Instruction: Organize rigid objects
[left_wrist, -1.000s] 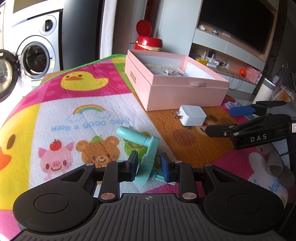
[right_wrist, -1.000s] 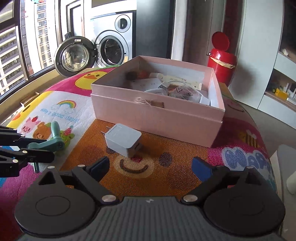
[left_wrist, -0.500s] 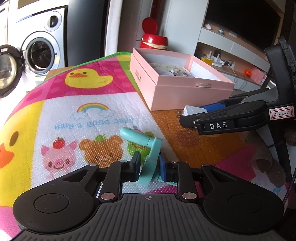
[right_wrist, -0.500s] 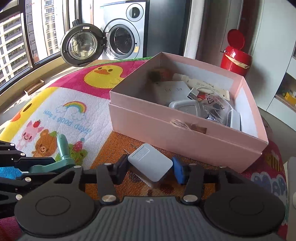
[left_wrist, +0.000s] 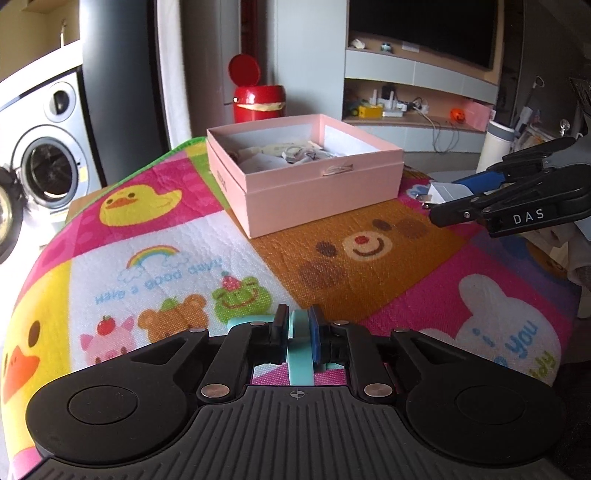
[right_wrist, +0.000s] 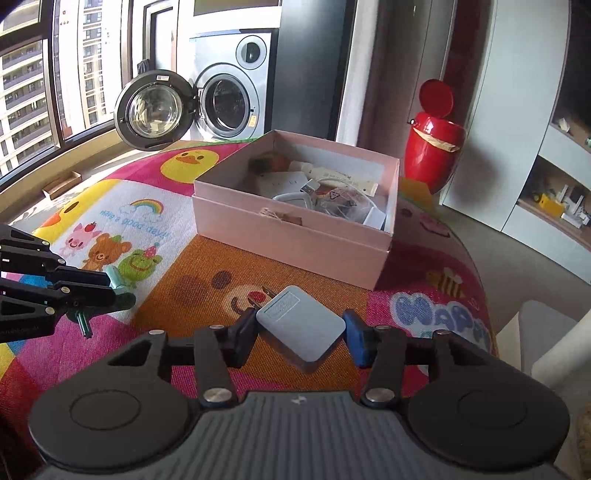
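Left gripper (left_wrist: 298, 334) is clamping the teal clip (left_wrist: 300, 360); right gripper (right_wrist: 301, 334) is gripping the white charger (right_wrist: 301, 330), pink box (right_wrist: 295, 236) ahead.

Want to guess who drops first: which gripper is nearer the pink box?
Right, probably. The right gripper, holding the charger, is just short of the pink box; the left gripper, gripping the teal clip, sits farther back.
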